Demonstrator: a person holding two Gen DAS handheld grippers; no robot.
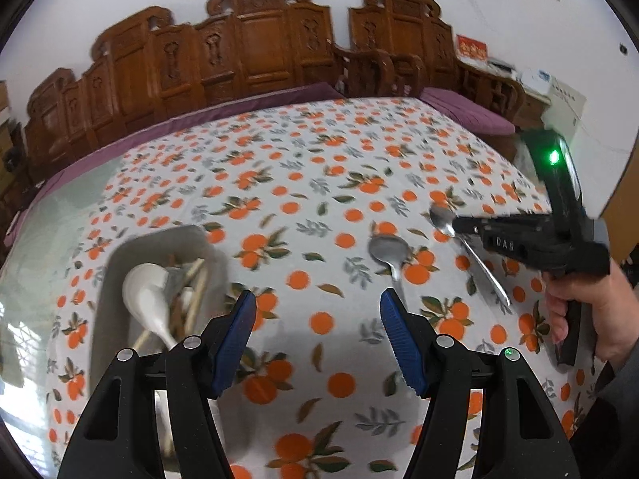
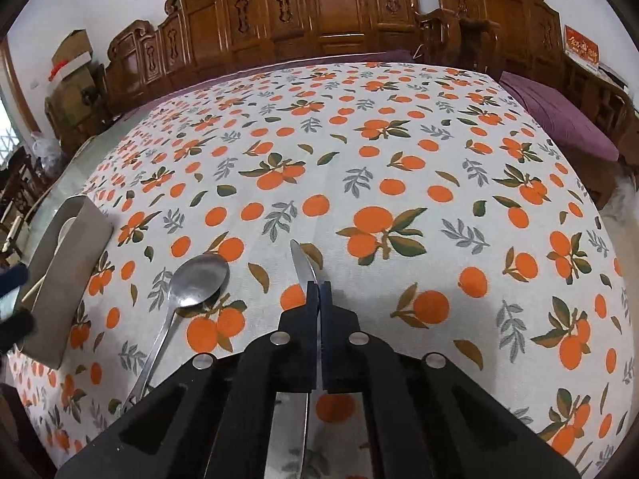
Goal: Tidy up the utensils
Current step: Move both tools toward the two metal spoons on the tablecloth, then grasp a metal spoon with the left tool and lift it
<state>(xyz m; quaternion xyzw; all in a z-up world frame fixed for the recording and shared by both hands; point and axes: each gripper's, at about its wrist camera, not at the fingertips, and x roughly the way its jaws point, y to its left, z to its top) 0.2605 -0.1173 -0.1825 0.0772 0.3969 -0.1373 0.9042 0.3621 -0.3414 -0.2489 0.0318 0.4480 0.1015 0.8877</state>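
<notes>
A: R tongs – what are they doing?

B: Clamping tight on a metal spoon, gripping it partway along the stem. In the R wrist view it's showing edge-on, tip poking out toward 12 o'clock, handle running back under the cam. In the L wrist view the bowl is sticking out at the tongs' 9 o'clock, raised off the worktop.

A: L tongs?

B: Gaping wide, blue pads holding nothing, hovering over the orange-print cloth.

A: Other utensils?

B: A 2nd steel spoon is lying flat on the cloth, at 10 o'clock of the R tongs, bowl pointing away. A grey bin is sitting at 10 o'clock of the L tongs, w/ a white ladle-type spoon & chopsticks lying inside.

A: Beyond that?

B: Carved wooden bench along the far edge at 12.
</notes>
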